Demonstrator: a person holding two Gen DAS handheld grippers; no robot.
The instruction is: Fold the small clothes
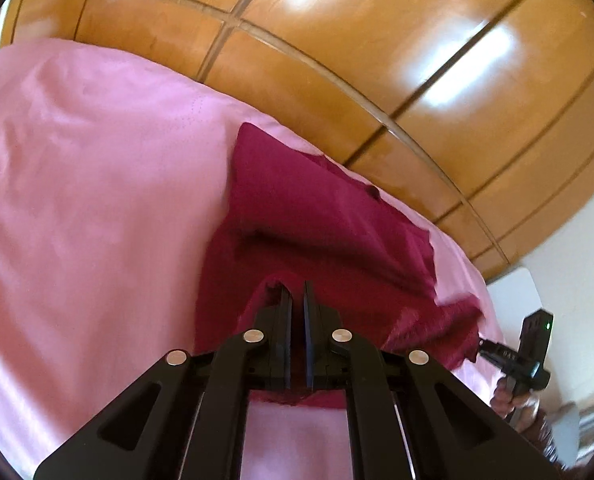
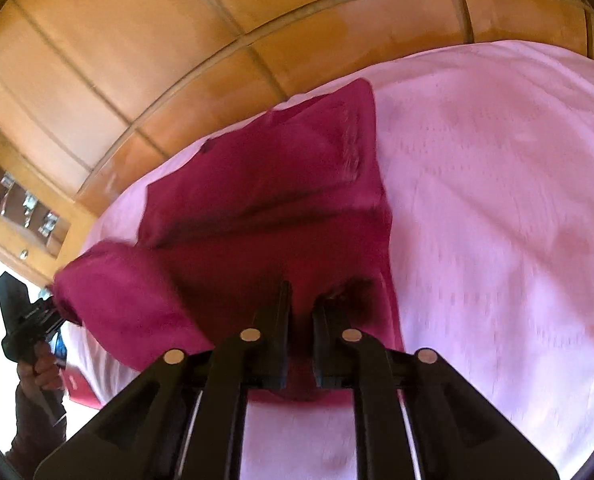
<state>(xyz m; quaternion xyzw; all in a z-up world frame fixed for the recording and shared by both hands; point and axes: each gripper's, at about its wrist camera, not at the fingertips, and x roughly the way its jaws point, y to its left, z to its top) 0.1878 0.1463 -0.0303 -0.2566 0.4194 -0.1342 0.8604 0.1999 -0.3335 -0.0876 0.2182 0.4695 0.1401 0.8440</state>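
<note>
a home bedroom: pink bedsheet [image 1: 77, 200], glossy wooden wardrobe doors [image 1: 377, 60] close behind

Pink bedsheet [image 1: 77, 200] covers the bed. Glossy wooden wardrobe panels [image 1: 337, 60] at 12 o'clock, window glare on them.
</note>
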